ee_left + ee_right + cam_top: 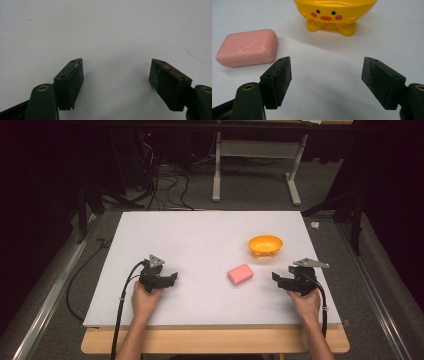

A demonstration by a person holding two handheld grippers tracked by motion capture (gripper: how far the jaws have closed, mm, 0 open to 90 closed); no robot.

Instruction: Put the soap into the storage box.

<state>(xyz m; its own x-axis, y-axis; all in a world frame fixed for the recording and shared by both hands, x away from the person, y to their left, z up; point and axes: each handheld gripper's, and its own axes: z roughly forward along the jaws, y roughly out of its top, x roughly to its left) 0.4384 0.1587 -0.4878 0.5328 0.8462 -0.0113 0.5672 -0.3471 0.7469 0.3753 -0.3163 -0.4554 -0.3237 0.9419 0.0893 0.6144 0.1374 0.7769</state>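
Note:
A pink bar of soap (240, 274) lies on the white board (200, 235), right of centre. Behind it and a little to the right stands a yellow chick-faced bowl (265, 245) on small feet. My right gripper (276, 279) rests to the right of the soap, pointing left, held by a hand. In the right gripper view its jaws (327, 72) stand apart with nothing between them; the soap (247, 47) lies ahead on the left and the bowl (332, 12) straight ahead. My left gripper (172, 277) is at the board's left front, open over bare board (116, 72).
The white board lies on a wooden tabletop (215, 340) whose edge shows at the front. Beyond the far edge are a white stand's legs (255, 165) and loose cables (165, 185) on the floor. Each gripper trails a black cable toward the front.

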